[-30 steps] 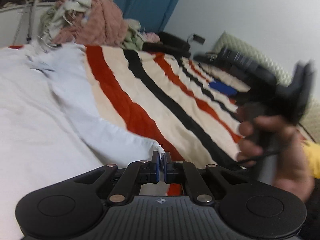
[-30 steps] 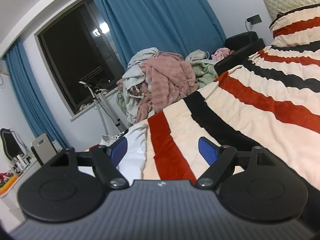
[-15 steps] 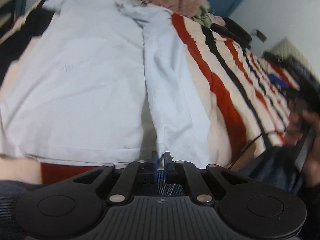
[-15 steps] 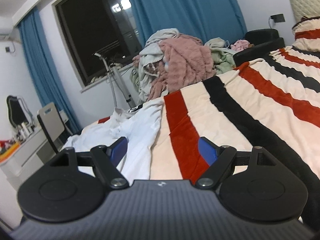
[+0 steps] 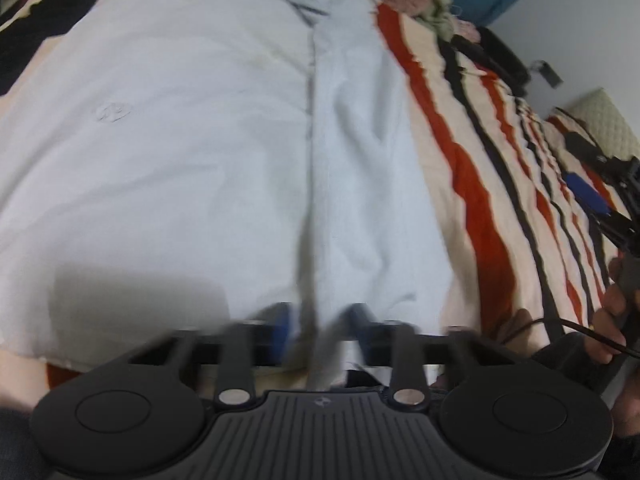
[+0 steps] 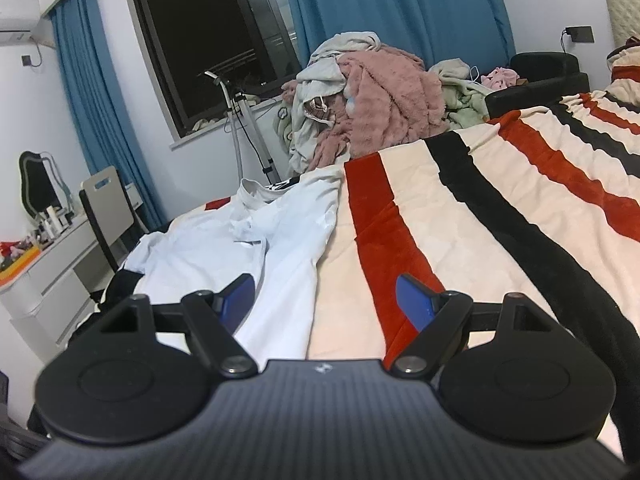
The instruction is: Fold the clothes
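- Lying spread flat on the bed: pale blue-white cotton T-shirt (image 5: 160, 160), collar at the far end, hem toward the left cam. One side panel is folded in lengthwise over the body, making a long crease down the middle.
- Left gripper (image 5: 318, 326) sits at the near hem, tilted down. Its jaws are closing w/ a bunched strip of the shirt's hem between the blue pads (image 5: 280, 328). Heavy motion blur here, so the exact contact is unclear.
- Right gripper (image 6: 324, 300) is spread wide w/ nothing between its blue pads (image 6: 414, 300). It hangs low over the bed by the shirt's folded edge, not touching cloth. In the left cam it shows at the far right edge, held by a hand (image 5: 612, 320) w/ a black cable trailing.
- Under the shirt: cream fleece bedspread w/ red & black stripes (image 6: 480, 220), bare to the shirt's right.
- Beyond the bed's far end: heap of unfolded clothes, pink fluffy & grey-green pieces (image 6: 368, 92).
- Background: blue curtains (image 6: 400, 8), dark window (image 6: 208, 40), grey-backed chair (image 6: 106, 208) at a white desk (image 6: 48, 256) at left.
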`<action>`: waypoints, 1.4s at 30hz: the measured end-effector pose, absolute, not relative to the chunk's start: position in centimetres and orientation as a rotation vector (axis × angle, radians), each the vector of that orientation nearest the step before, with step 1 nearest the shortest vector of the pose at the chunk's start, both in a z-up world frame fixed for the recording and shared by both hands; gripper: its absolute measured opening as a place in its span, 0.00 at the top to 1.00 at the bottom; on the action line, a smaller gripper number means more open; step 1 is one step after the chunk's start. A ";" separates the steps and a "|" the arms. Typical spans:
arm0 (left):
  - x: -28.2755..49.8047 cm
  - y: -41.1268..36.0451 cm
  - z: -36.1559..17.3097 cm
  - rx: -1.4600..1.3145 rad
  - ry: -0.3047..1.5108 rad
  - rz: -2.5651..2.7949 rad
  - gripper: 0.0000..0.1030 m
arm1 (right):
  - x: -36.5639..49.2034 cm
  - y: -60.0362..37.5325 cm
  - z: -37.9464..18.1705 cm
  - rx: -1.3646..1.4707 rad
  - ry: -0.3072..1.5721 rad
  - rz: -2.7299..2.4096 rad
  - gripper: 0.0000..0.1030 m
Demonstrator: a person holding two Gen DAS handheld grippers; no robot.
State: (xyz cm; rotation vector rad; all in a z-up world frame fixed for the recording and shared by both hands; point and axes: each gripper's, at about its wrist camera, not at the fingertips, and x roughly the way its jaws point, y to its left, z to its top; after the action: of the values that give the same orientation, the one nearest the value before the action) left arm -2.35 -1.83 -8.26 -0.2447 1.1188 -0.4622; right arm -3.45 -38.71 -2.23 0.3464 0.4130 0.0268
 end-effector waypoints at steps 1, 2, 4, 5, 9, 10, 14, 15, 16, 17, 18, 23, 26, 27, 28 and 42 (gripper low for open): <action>-2.4 -2.0 -8.1 -0.234 1.110 -0.471 0.95 | -3.5 -38.7 -2.2 0.345 0.413 0.027 0.22; -2.7 -2.0 -7.7 -0.208 1.088 -0.471 0.96 | -3.5 -38.6 -2.2 0.344 0.413 0.028 0.22; -3.7 -2.1 -6.8 -0.126 1.041 -0.442 0.96 | -3.5 -38.5 -2.2 0.342 0.415 0.030 0.22; -3.9 -2.3 -6.7 -0.096 1.040 -0.422 0.96 | -3.4 -38.5 -2.2 0.342 0.415 0.030 0.22; -4.6 -2.8 -7.2 -0.010 1.070 -0.343 0.95 | -3.3 -38.4 -2.2 0.342 0.417 0.033 0.22; -4.7 -2.9 -7.2 -0.004 1.069 -0.337 0.95 | -3.3 -38.4 -2.1 0.341 0.416 0.033 0.22; -5.0 -3.2 -6.1 0.021 1.014 -0.336 0.72 | -3.5 -38.2 -2.0 0.333 0.409 0.031 0.22; -5.0 -3.4 -5.7 0.033 0.992 -0.339 0.59 | -3.6 -38.1 -1.9 0.330 0.406 0.031 0.22; -5.1 -3.6 -5.1 0.043 0.959 -0.344 0.56 | -3.6 -38.0 -1.9 0.329 0.403 0.033 0.22; -5.2 -3.7 -4.4 0.053 0.920 -0.350 0.52 | -3.6 -38.0 -1.9 0.328 0.399 0.036 0.22; -5.2 -3.8 -3.7 0.066 0.884 -0.351 0.44 | -3.7 -37.9 -1.9 0.326 0.395 0.038 0.22; -4.1 -4.5 -0.1 0.089 0.713 -0.335 0.21 | -4.3 -37.3 -1.5 0.310 0.350 0.043 0.22; -3.2 -5.3 1.9 0.078 0.631 -0.330 0.14 | -4.6 -36.7 -1.2 0.282 0.326 0.034 0.22; -3.0 -5.5 2.6 0.074 0.601 -0.327 0.10 | -4.6 -36.4 -1.2 0.272 0.321 0.032 0.22; -2.8 -5.8 3.1 0.069 0.574 -0.327 0.07 | -4.7 -36.2 -1.1 0.267 0.318 0.032 0.22; -2.6 -2.9 1.1 0.006 0.491 -0.250 0.00 | -4.8 -33.9 -1.3 0.227 0.268 0.044 0.22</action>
State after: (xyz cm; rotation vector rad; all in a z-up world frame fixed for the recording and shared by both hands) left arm -2.61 -2.93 1.13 0.0056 0.4911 -0.2502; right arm -4.75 -33.89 -1.33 0.2267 0.2676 0.0438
